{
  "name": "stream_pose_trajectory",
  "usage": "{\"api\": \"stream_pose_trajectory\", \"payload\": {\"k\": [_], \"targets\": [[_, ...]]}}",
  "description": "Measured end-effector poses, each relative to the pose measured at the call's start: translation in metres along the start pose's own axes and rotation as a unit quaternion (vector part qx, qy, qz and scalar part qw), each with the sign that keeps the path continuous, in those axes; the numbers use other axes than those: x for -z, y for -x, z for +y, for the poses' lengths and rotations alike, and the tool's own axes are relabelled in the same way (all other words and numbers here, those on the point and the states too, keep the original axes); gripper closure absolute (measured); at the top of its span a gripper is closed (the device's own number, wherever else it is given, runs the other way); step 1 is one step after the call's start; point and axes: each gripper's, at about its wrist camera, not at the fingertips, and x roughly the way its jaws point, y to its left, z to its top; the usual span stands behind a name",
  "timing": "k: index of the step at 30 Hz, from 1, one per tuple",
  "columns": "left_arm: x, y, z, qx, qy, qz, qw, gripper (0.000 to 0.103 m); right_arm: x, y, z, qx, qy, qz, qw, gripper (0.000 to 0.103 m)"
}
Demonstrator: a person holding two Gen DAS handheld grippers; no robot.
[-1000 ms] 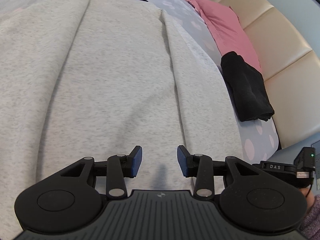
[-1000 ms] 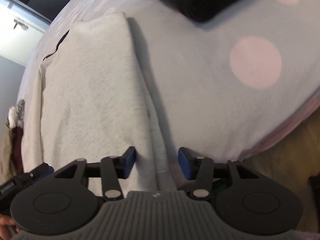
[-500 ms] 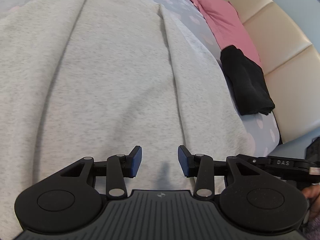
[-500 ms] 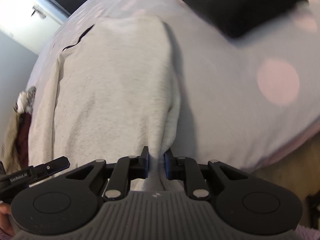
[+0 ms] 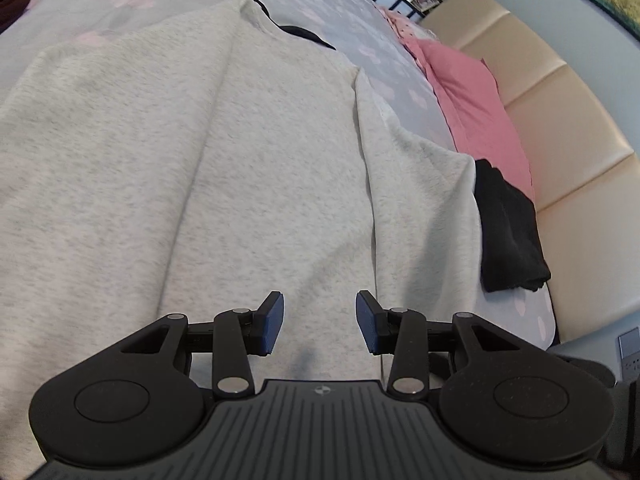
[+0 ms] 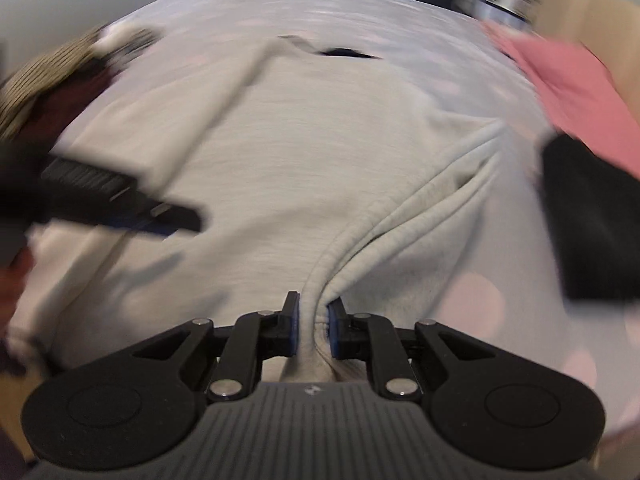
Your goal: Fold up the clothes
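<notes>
- Pinching the right-hand edge of the grey sweatshirt point(image 6: 320, 168) between the pads of the right gripper point(image 6: 314, 330); cloth bunching into ridges that fan out from the pinch toward the far right.
- Lying spread flat on the dotted bedspread point(image 5: 344, 28), collar at the far end, one side panel already turned in along a lengthwise crease.
- Hovering over the near hem with the left gripper point(image 5: 320, 322), jaws standing apart, nothing between them, pads clear of the cloth.
- Judging the step in hand: carrying the right sleeve or side across the body for a lengthwise fold.
- Advising: lifting only high enough to free the layer, so that the body underneath is not dragging along.
- Advising: steering the pinched edge toward the centre line, parallel to the crease showing in the left wrist view.
- Advising: pressing the near hem with the free gripper if the body starts creeping.
- Watching the folded black garment point(image 5: 508, 232) just beside the sweatshirt's right edge, and the pink pillow point(image 5: 476, 100) beyond it; risking a snag if swinging wide.
- Noting heavy blur in the right wrist view; exact depth of the pinch not readable.
</notes>
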Motion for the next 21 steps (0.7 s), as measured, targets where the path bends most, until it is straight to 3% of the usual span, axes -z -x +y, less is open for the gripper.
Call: {"api": "stream_pose_trajectory", "payload": {"k": [6,15,18,20,21], "targets": [[-0.002,0.002,0.011,0.000,0.013,-0.002,0.9999,0.065,0.009,-0.014,0.037,-0.018,0.117,0.033,0.992,0.087],[-0.004,-0.006,0.020,-0.003,0.021,0.008,0.9997,0.065,0.031,-0.025,0.055,-0.037,0.210,0.081,0.974,0.086],[-0.004,-0.010,0.020,-0.007,0.019,0.012,0.9997,0.065,0.035,-0.022,0.053,-0.040,0.209,0.077,0.974,0.073],[-0.004,-0.013,0.020,-0.010,0.019,0.015,0.9996,0.065,0.035,-0.016,0.049,-0.054,0.199,0.073,0.976,0.059],[-0.004,-0.014,0.021,-0.012,0.019,0.017,0.9996,0.065,0.035,-0.012,0.046,-0.061,0.192,0.071,0.977,0.058]]}}
